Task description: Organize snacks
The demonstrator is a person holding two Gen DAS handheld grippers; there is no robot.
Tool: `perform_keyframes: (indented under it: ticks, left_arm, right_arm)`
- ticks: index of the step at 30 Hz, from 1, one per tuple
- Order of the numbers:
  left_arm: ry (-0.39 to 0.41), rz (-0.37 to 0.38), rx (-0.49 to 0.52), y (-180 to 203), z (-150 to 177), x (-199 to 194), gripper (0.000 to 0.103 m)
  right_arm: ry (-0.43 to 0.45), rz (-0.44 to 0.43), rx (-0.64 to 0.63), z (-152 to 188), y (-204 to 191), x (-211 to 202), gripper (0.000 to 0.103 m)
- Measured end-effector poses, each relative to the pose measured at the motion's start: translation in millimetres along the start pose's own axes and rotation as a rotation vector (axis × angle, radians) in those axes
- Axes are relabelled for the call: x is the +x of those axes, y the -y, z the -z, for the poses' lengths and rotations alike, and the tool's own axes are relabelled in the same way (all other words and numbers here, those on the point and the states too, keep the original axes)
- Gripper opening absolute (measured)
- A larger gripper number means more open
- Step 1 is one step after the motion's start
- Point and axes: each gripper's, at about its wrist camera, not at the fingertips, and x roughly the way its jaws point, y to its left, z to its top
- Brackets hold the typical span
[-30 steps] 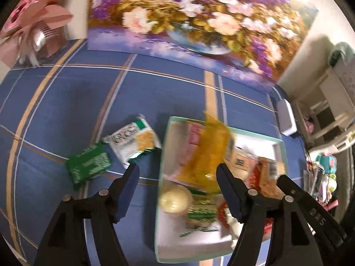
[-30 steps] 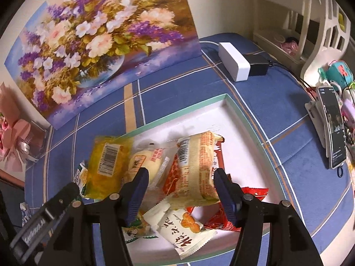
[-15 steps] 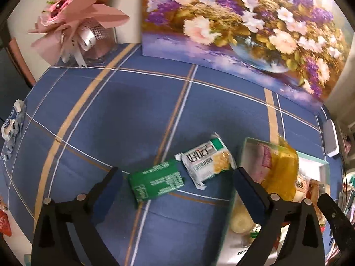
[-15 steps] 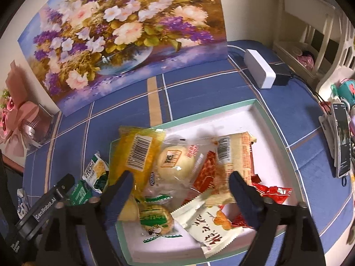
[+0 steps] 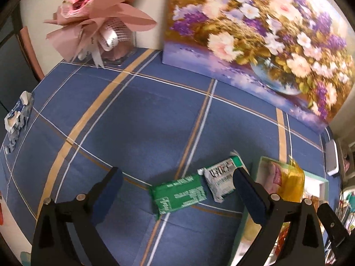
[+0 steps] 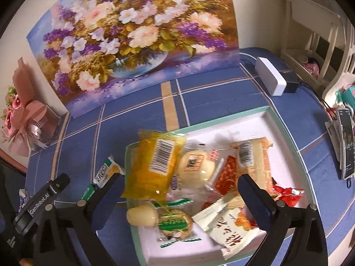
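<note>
A white tray with a green rim [image 6: 286, 126] holds several snack packets, among them a yellow packet [image 6: 155, 166] leaning over its left edge. In the left wrist view a green packet [image 5: 180, 194] and a white-and-green packet [image 5: 221, 178] lie on the blue cloth left of the tray [image 5: 319, 177]. My left gripper [image 5: 177, 188] is open and empty, above the green packet. My right gripper [image 6: 180, 190] is open and empty, above the tray's snacks. The white-and-green packet also shows in the right wrist view [image 6: 106, 171].
A flower painting [image 6: 137, 35] leans on the wall behind. A pink bouquet [image 5: 97, 20] stands at the back left. A crumpled blue-and-white wrapper [image 5: 17, 113] lies at the left edge. A white box [image 6: 269, 78] and a phone [image 6: 346, 144] sit to the right.
My left gripper has swung left from over the tray to over the two packets on the cloth. My right gripper has pulled back and opened wider over the tray.
</note>
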Motion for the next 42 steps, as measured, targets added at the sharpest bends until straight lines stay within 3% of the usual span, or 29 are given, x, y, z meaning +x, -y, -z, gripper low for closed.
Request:
perform_keyframes:
  ticks: [16,27,42]
  left_arm:
    - [-0.012,0.007,-0.113,-74,-18,3,0.1]
    - [-0.081,0.019,-0.04,-66,-12,23,0.1]
    - [-0.177,0.025,0.054,-45,7,57,0.1]
  right_arm:
    - [-0.062,-0.072,-0.116,15,-77,21,0.103]
    - [-0.119,-0.052,-0.127,24,-85,42,0.103]
    - [-0.127,-0.002,-0.121,20,-75,50,0.103]
